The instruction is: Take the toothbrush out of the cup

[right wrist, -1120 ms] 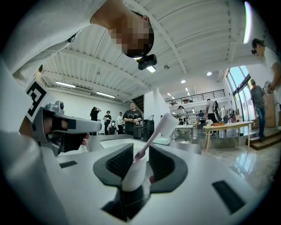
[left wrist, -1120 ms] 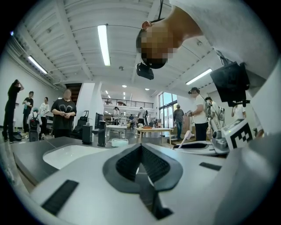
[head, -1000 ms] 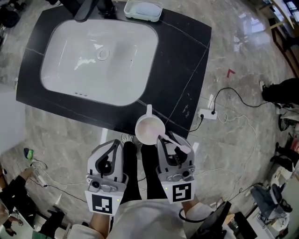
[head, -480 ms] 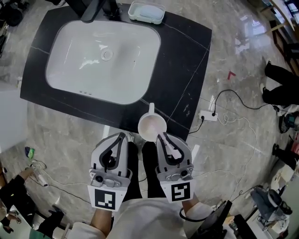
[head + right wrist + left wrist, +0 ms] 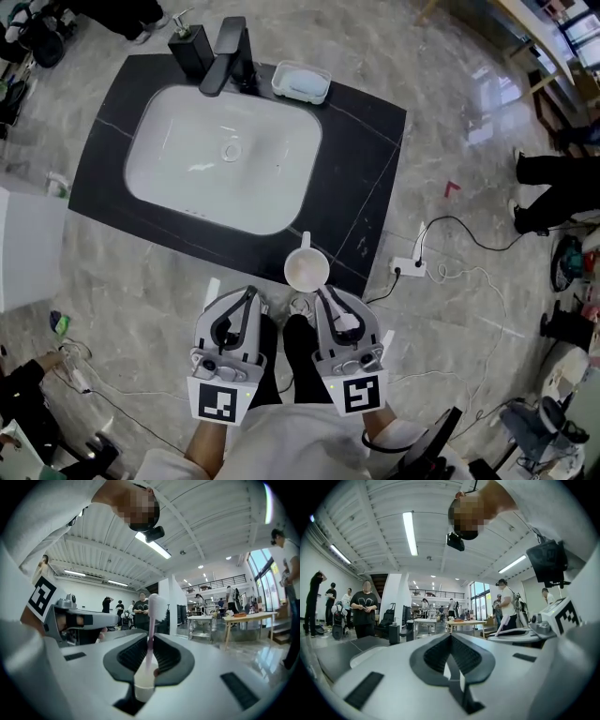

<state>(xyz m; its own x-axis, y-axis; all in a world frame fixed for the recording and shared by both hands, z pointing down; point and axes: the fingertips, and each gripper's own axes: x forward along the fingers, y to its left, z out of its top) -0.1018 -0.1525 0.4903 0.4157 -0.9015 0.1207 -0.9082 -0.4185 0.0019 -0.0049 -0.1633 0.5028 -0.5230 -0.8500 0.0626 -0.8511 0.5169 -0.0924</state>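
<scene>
A white cup (image 5: 307, 270) with a handle stands at the front edge of the black counter (image 5: 375, 150), and its inside looks empty. Just behind the cup, my right gripper (image 5: 327, 294) has its jaws closing on a pale pink toothbrush (image 5: 149, 637). The pads pinch its thin stem; the brush head (image 5: 156, 604) sticks out past the fingertips. The toothbrush (image 5: 343, 322) shows white between the right fingers in the head view. To the left of the cup, my left gripper (image 5: 247, 294) is shut and holds nothing; its fingertips (image 5: 451, 638) meet.
A white sink basin (image 5: 225, 169) fills the counter, with a black faucet (image 5: 228, 52), soap dispenser (image 5: 190, 49) and soap dish (image 5: 302, 82) at its far edge. A power strip (image 5: 408, 267) and cables lie on the floor at right. Several people stand around.
The right jaws have narrowed onto the toothbrush and the gripper has lifted slightly away from the cup's rim. The head view has drawn back, showing more counter. The left gripper is unchanged.
</scene>
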